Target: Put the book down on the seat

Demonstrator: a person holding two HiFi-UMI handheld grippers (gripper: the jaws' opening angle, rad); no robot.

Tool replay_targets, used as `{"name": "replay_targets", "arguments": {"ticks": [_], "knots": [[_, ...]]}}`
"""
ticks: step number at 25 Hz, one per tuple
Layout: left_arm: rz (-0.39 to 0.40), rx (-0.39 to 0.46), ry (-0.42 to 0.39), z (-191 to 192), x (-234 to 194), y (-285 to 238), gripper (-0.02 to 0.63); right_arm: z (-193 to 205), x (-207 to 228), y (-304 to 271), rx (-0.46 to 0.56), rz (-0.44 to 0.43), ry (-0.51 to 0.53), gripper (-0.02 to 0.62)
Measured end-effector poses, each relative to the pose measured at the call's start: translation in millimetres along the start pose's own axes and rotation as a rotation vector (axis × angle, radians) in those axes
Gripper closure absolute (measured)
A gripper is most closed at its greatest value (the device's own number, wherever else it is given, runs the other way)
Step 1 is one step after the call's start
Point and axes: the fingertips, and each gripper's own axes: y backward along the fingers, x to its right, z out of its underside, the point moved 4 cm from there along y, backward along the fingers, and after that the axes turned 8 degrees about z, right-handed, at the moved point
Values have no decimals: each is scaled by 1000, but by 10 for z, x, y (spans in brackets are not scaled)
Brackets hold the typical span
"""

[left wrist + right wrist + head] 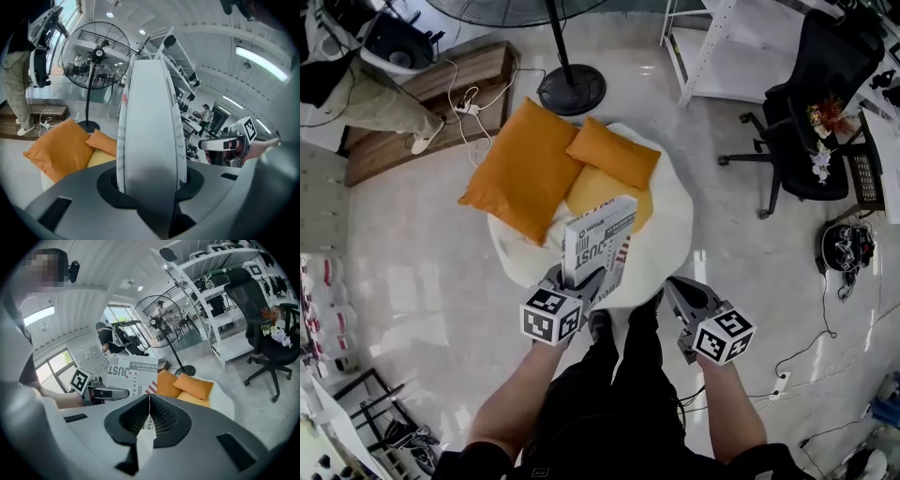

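Observation:
My left gripper is shut on the lower edge of a grey-white book with red print and holds it upright above the near part of the white round seat. In the left gripper view the book rises edge-on out of the jaws, filling the middle of the view. On the seat lie a big orange cushion, a small orange one and a yellower one. My right gripper hangs shut and empty to the book's right; the right gripper view shows the book and left gripper beyond its jaws.
A standing fan's round base is just behind the seat. A black office chair and a white shelf rack stand at the back right. At the back left are a wooden platform and a person's leg. Cables trail on the floor at the right.

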Motion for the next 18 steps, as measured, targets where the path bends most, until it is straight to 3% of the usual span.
{"name": "replay_targets", "arguments": {"ticks": [9,18], "knots": [[-5,-92,110,413,-496,-1112,453,187,682,-597,-79,-23,-3,579],[31,-239,174,1067,-1024,-2273,453,756,1377,-1333,-165,-39,-54,580]]}}
